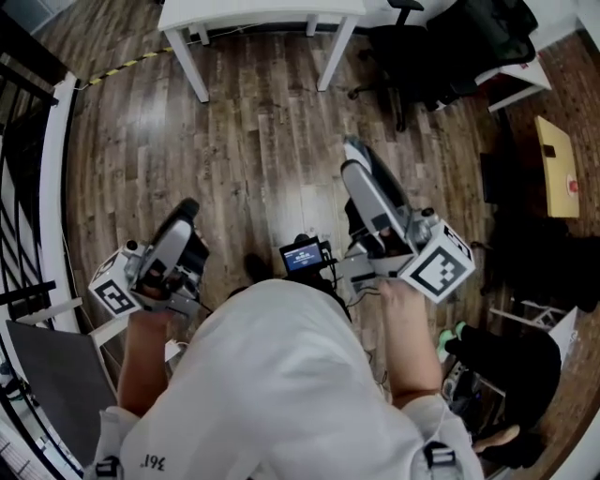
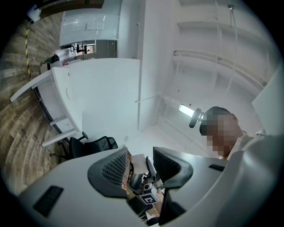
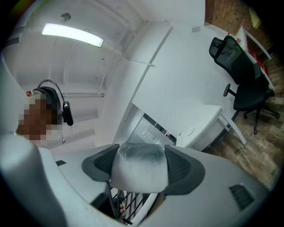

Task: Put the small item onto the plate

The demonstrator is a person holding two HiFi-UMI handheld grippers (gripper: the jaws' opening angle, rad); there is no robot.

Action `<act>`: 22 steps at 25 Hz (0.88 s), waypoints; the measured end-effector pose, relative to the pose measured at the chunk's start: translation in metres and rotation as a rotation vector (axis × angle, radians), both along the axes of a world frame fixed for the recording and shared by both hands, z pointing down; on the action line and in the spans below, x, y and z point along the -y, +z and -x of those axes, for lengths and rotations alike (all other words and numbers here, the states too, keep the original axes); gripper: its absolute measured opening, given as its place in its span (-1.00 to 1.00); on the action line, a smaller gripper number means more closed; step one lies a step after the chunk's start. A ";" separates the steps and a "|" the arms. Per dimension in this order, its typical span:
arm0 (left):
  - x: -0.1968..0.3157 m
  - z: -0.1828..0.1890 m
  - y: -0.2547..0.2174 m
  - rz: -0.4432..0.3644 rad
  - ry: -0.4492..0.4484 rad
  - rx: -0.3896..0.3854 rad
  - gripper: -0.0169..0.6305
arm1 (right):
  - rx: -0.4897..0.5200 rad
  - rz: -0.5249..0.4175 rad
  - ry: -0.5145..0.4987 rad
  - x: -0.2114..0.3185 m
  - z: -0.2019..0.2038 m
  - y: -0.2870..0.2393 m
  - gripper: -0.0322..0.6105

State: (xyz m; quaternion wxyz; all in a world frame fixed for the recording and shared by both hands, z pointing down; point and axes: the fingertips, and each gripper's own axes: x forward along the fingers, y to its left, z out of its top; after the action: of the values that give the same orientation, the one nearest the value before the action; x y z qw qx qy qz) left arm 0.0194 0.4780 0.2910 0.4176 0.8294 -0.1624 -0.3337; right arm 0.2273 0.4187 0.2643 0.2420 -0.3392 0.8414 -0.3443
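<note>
My right gripper (image 3: 140,165) is shut on a small white block with a dark grey smudged top (image 3: 139,168), pinched between both dark pads. In the head view the right gripper (image 1: 357,157) points away from the body over the wood floor, the small item (image 1: 354,150) just showing at its tip. My left gripper (image 1: 187,214) is held low at the left, and in its own view the left gripper (image 2: 141,165) stands open with nothing between its pads (image 2: 116,170). Both gripper cameras look up at white walls and ceiling. No plate shows in any view.
A white table (image 1: 264,13) stands at the far side, with black office chairs (image 1: 441,47) to its right. A black railing (image 1: 21,187) runs along the left. A yellow board (image 1: 555,165) lies at the right edge. A small lit screen (image 1: 302,255) hangs in front of the person's chest.
</note>
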 end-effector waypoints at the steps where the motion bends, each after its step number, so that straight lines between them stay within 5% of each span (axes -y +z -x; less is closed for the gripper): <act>1: -0.001 0.001 0.002 0.006 -0.001 0.004 -0.43 | -0.003 0.005 0.002 -0.001 0.000 0.001 0.06; 22: 0.002 0.021 0.009 0.000 -0.030 0.014 -0.43 | -0.089 0.012 -0.011 0.010 0.016 0.004 0.06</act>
State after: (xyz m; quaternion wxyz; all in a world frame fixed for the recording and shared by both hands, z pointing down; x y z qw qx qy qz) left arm -0.0014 0.4763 0.3003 0.4116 0.8290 -0.1777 -0.3343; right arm 0.2114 0.4084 0.2683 0.2003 -0.3511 0.8510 -0.3353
